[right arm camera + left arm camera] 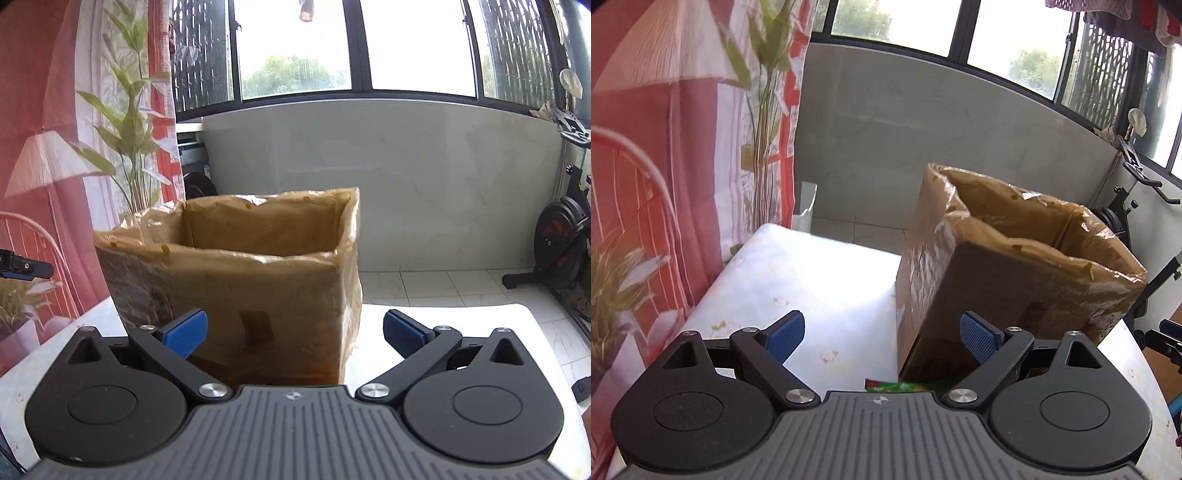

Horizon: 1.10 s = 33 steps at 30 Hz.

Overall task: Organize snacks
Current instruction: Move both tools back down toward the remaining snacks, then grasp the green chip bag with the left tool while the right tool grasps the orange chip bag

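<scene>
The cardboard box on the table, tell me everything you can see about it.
The cardboard box is brown, its outside wrapped in shiny, wrinkled clear tape that frays along the rim. Its top is open, with no flaps showing; the inside walls look bare, and the bottom is hidden. It stands upright on the white table, one corner turned towards the left wrist camera. A green snack packet lies at its base; whether they touch is unclear. Neither hand-held gripper touches it.
</scene>
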Tool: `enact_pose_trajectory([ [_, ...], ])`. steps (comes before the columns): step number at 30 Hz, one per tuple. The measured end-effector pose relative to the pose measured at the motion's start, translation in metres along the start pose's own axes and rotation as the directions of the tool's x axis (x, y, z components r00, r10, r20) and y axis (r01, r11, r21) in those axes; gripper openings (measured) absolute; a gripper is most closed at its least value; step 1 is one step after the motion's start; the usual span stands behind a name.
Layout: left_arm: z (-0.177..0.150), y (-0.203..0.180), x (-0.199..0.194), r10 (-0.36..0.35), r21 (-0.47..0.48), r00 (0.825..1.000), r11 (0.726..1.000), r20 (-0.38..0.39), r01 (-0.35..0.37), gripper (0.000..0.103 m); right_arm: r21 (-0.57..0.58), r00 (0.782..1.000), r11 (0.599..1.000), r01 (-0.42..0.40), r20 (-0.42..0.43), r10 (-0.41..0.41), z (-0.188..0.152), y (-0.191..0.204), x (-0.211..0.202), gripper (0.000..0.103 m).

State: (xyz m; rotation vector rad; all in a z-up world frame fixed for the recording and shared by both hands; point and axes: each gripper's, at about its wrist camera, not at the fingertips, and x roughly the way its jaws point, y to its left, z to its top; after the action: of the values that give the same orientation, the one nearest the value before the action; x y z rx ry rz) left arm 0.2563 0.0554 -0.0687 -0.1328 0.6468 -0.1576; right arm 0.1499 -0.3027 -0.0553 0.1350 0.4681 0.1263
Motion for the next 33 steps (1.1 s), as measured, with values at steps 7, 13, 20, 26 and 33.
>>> enact_pose_trajectory([
  [7,-0.022,0.004,0.008,0.093,-0.043,0.995,0.995,-0.040,-0.095,0.093,0.007,0.997,0.999,0.043,-0.062,-0.043,-0.034,-0.002,0.006,0.103],
  [13,-0.030,-0.007,0.017,0.101,0.008,0.994,0.995,-0.047,-0.100,0.093,-0.012,0.992,0.999,0.042,-0.122,-0.043,-0.051,-0.001,0.020,0.103],
  [20,-0.040,-0.010,0.037,0.051,-0.027,0.995,0.998,-0.087,-0.054,0.093,0.026,0.981,0.997,0.076,-0.184,-0.070,-0.064,-0.010,0.040,0.103],
  [26,-0.045,-0.018,0.048,0.063,0.030,0.994,0.998,-0.091,-0.060,0.093,0.057,0.968,0.996,0.074,-0.243,-0.058,-0.075,-0.017,0.059,0.103],
  [33,-0.050,-0.024,0.059,0.021,0.041,0.994,0.999,-0.109,-0.017,0.093,0.134,0.969,0.988,0.074,-0.246,-0.039,-0.088,-0.028,0.062,0.103],
])
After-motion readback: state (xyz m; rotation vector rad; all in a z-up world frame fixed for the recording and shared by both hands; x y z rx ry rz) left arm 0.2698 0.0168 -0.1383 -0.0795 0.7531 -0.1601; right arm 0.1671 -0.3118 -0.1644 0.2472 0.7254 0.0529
